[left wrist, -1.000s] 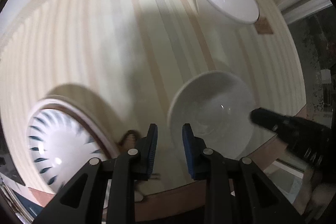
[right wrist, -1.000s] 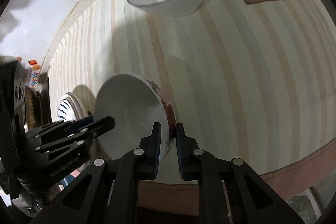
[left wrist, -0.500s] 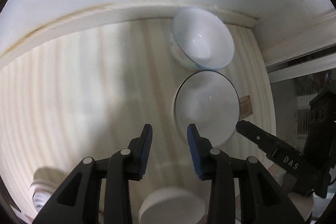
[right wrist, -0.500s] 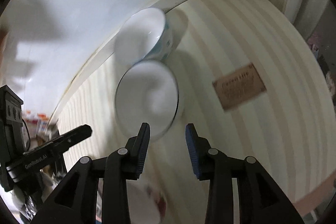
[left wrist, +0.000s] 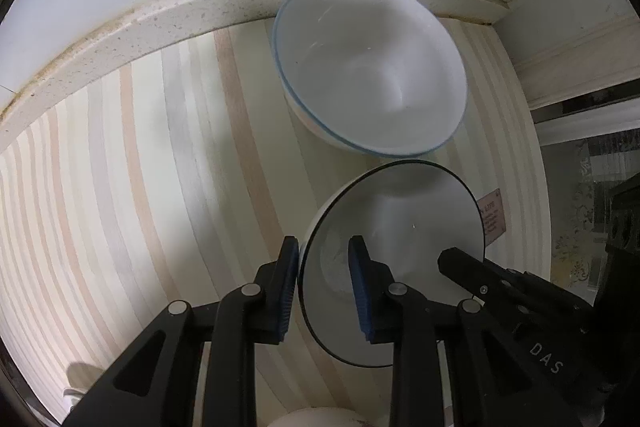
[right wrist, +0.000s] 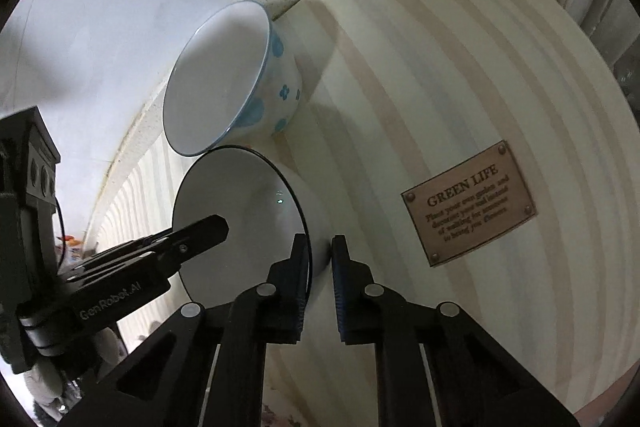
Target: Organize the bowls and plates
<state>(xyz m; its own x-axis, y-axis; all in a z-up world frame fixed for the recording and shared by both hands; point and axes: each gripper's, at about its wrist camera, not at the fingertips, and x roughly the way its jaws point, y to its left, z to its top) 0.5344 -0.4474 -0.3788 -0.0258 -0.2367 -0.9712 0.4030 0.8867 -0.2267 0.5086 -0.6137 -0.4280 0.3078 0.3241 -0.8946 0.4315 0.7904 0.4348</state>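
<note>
A white bowl with a thin black rim [left wrist: 400, 251] stands on the striped tablecloth [left wrist: 140, 187]. My left gripper [left wrist: 324, 287] is open, its fingers astride the bowl's left rim. My right gripper [right wrist: 320, 279] straddles the same black-rimmed bowl [right wrist: 240, 203] at its right rim, jaws close on the wall. Behind it, near the wall ledge, stands a white bowl with a blue rim and blue flowers [left wrist: 372, 67], which also shows in the right wrist view [right wrist: 224, 79].
A speckled ledge [left wrist: 160, 19] and white wall close the far side. A brown "GREEN LIFE" label [right wrist: 468, 203] lies on the cloth right of the bowls. The top of another white dish [left wrist: 316, 421] shows at the bottom edge.
Both grippers left the near red-patterned bowl, moved forward to the far bowls, and now straddle the black-rimmed bowl's rim. The right jaws have narrowed around its wall.
</note>
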